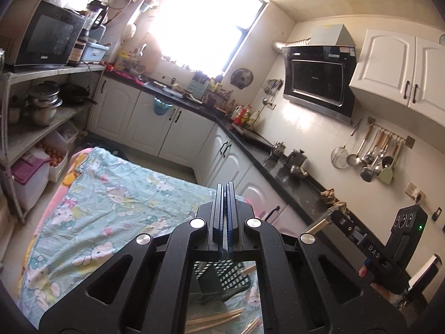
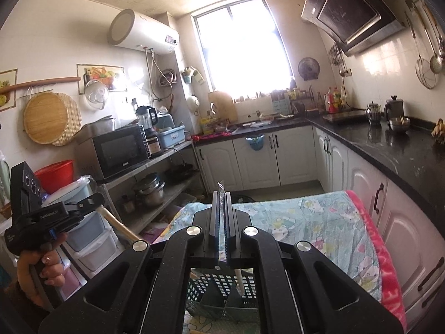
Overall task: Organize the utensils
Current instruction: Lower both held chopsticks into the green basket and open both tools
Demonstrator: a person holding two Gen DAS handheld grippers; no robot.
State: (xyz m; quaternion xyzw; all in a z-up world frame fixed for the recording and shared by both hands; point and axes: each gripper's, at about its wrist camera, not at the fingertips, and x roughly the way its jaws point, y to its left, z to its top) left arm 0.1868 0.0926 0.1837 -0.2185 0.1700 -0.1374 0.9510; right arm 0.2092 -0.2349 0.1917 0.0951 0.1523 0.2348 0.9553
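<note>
Left gripper point(image 1: 225, 188): jaws fully closed, pads together, nothing seen between them. Right gripper point(image 2: 222, 196): jaws nearly closed, a thin clear plastic strip point(image 2: 221, 186) pinched at the tips and standing above them. Both are raised above a table under a patterned cloth point(image 1: 111, 194). The dark green slotted basket point(image 1: 222, 275) sits on the cloth directly beneath the grippers. Wooden chopsticks point(image 1: 214, 318) lie loose on the cloth just beside the basket. A pale utensil handle point(image 2: 239, 279) stands inside the basket.
</note>
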